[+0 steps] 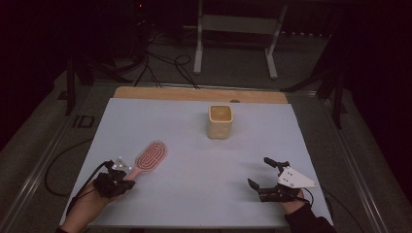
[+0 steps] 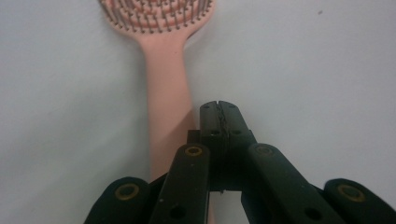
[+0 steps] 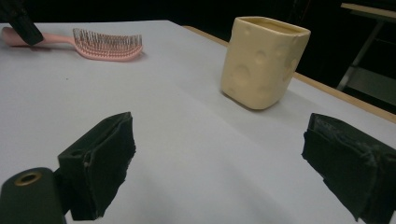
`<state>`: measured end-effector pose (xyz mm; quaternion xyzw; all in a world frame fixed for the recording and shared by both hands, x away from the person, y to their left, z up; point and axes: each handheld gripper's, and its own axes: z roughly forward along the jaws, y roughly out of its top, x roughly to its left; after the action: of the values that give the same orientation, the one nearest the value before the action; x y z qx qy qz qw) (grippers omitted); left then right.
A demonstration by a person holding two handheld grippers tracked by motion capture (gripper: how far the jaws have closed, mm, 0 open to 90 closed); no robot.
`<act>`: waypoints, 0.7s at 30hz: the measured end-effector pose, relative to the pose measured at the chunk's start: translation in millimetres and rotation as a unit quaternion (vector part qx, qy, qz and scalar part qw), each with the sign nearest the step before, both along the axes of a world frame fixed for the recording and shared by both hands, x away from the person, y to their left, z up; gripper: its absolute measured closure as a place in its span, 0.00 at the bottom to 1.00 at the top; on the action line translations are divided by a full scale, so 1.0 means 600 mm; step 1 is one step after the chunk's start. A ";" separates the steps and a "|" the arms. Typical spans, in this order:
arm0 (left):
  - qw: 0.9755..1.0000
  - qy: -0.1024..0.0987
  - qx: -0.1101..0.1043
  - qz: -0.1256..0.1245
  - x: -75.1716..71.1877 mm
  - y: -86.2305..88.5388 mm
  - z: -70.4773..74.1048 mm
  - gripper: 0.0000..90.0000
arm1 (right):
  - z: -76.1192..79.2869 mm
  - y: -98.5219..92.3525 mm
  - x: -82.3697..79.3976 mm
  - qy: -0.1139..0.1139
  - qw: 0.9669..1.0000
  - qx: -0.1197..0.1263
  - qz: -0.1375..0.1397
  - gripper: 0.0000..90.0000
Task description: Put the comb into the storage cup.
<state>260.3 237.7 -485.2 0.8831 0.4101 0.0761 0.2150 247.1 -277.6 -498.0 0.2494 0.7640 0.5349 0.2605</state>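
A pink hairbrush (image 1: 150, 156) lies bristles-up at the left of the white table, its handle pointing toward the person. My left gripper (image 1: 125, 183) sits at the handle's end. In the left gripper view its jaws (image 2: 220, 111) are shut against each other, just right of the handle (image 2: 168, 107), with nothing between them. My right gripper (image 1: 260, 172) rests at the front right with its jaws wide open and empty. Its pads (image 3: 100, 163) frame bare table, with the hairbrush (image 3: 107, 45) and the left gripper (image 3: 21, 21) far off.
A cream cup with round dimples (image 1: 220, 121) stands upright at the middle back of the white table (image 1: 194, 145); the same cup (image 3: 264, 60) is ahead of the right gripper. A wooden strip (image 1: 199, 94) edges the far side. Cables and a stand lie on the floor beyond.
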 end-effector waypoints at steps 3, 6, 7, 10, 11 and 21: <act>1.000 0.001 0.002 0.005 0.002 0.008 -0.001 1.00 | 0.000 0.000 0.000 0.001 1.000 0.000 0.000 0.10; 1.000 0.004 0.002 0.004 0.003 0.014 0.000 1.00 | 0.000 0.000 0.000 -0.001 1.000 0.000 0.001 0.10; 1.000 0.004 0.004 0.000 0.002 0.014 0.002 1.00 | 0.000 0.000 0.000 -0.001 1.000 0.000 0.001 0.10; 1.000 0.003 0.001 -0.011 -0.001 0.014 0.014 1.00 | 0.000 0.000 0.000 0.001 1.000 0.000 0.000 0.10; 1.000 0.003 0.001 -0.014 -0.002 0.014 0.019 1.00 | -0.001 0.001 0.000 0.000 1.000 0.000 0.001 0.10; 1.000 0.007 -0.009 -0.027 0.008 0.021 0.059 0.95 | -0.001 0.001 0.001 -0.001 1.000 0.000 0.001 0.10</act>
<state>264.9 250.2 -449.6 0.8924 0.3883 0.0604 0.2220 247.5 -276.8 -498.3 0.2482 0.7642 0.5353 0.2605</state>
